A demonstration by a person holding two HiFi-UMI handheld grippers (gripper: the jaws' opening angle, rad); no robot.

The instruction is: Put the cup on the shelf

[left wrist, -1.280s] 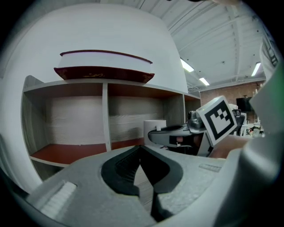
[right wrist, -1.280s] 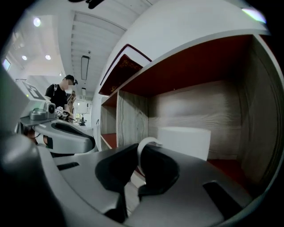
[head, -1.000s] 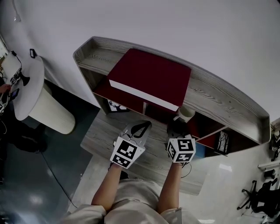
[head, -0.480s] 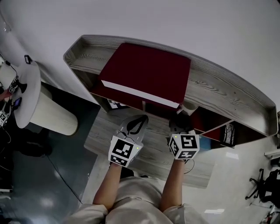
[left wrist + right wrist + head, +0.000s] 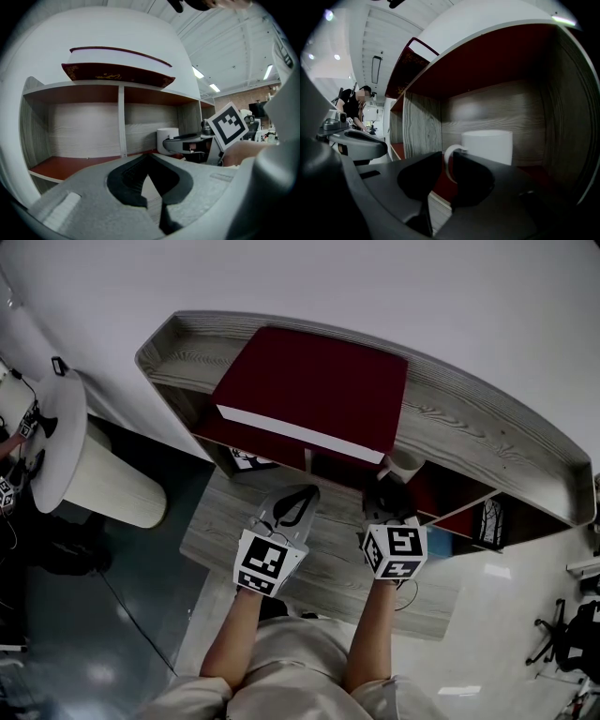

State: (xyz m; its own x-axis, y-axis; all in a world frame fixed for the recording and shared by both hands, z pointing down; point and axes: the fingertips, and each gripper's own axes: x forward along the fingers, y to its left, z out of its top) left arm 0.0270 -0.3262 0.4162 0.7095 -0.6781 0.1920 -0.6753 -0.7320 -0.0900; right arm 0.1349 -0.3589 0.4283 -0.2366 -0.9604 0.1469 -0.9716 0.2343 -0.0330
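The white cup [image 5: 487,146] stands upright inside a red-floored compartment of the grey wooden shelf [image 5: 469,427]. Its handle lies between the jaws of my right gripper [image 5: 447,161], which is shut on it. From the head view only the cup's rim [image 5: 405,465] peeks out under the shelf top, just beyond the right gripper [image 5: 384,498]. Whether the cup's base touches the shelf floor is hidden. My left gripper [image 5: 298,498] hovers over the grey table [image 5: 225,521], shut and empty. In the left gripper view [image 5: 149,157] the cup [image 5: 167,139] shows to the right.
A big dark red box [image 5: 314,399] lies on the shelf top. Picture cards lean in the lower compartments [image 5: 489,521]. A round white table [image 5: 66,427] stands at the left. A person [image 5: 354,105] is far off in the right gripper view.
My right gripper has carried the cup forward, deeper under the shelf top. The left gripper has barely moved.
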